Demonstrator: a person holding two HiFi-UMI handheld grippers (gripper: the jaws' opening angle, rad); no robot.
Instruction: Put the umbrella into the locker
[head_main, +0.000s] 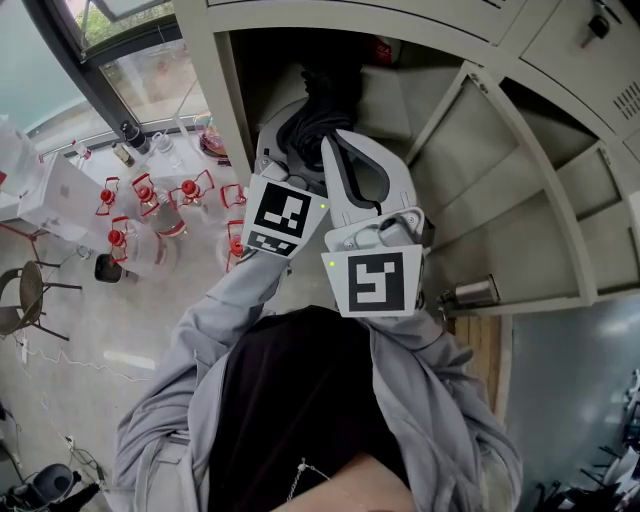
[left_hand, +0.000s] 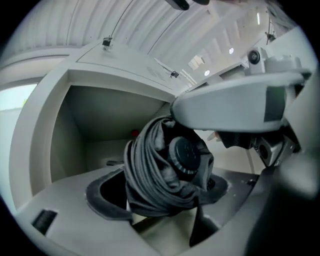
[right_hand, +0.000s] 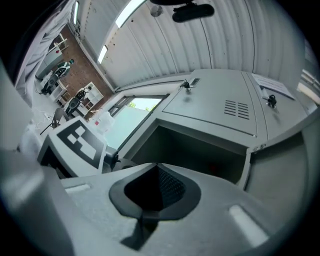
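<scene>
Umbrella held at the open locker, left hand-held gripper closed on it.

In the head view both hand-held grippers are at the upper centre of the frame, side by side in front of the locker opening. The left hand-held gripper has its jaws pressed on the folded dark umbrella, and the umbrella's far end reaches into the open compartment. In the left gripper view the umbrella fills the space between the jaws, with the compartment behind it. The right hand-held gripper has its jaws together and holds nothing; it points at the same compartment. Bottles with red fittings stand at the left of the head view.
</scene>
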